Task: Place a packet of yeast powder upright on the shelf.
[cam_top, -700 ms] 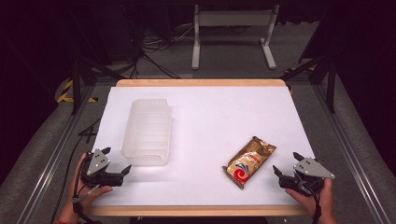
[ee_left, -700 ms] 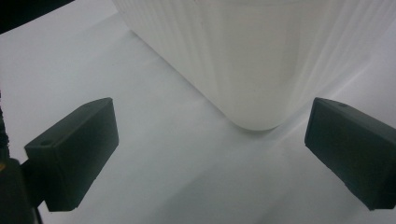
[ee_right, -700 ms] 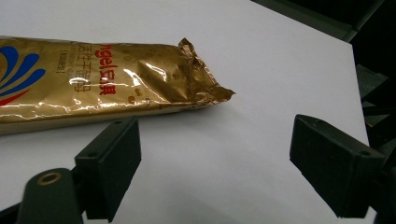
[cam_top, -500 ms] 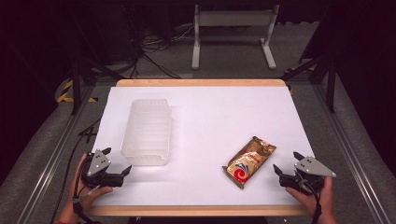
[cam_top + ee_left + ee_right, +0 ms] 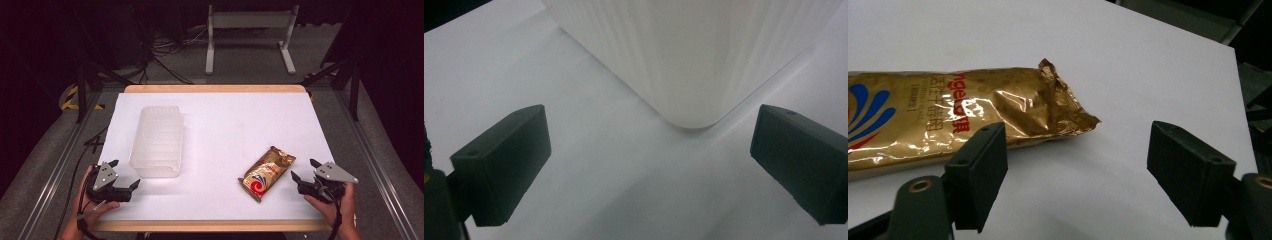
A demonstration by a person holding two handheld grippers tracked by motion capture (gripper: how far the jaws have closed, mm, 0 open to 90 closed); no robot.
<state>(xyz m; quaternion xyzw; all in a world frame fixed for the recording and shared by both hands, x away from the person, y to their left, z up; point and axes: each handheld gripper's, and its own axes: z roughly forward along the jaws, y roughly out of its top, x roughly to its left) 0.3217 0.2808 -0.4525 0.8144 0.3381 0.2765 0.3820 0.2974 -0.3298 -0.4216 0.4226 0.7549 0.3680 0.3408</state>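
A white table (image 5: 220, 125) carries two things, and the clear plastic tub (image 5: 157, 141) on its left half serves as the landmark. The tub stands lengthwise, ribbed walls upright, its near short end toward the person.

The gold snack packet (image 5: 267, 172) lies flat well to the right of the tub and a little nearer the person, set on a slant, with a red and blue swirl printed toward its near end. In the right gripper view the packet (image 5: 948, 122) shows its crimped, crumpled end seal and red lettering, which is too blurred to read.

The left gripper (image 5: 124, 175) sits just off the tub's near left corner, held in a hand at the table's near edge. Its jaws stand wide apart with nothing between them; in the left gripper view the tub's rounded corner (image 5: 689, 60) rises just beyond the gap, and bare table lies under the gripper (image 5: 649, 150).

The right gripper (image 5: 304, 170) is far to the right of the tub, just beside the packet's right edge. Its jaws are spread wide and hold nothing; the left jaw seems close against the packet's side, though contact cannot be judged. Bare table shows in the right gripper's (image 5: 1075, 165) gap.
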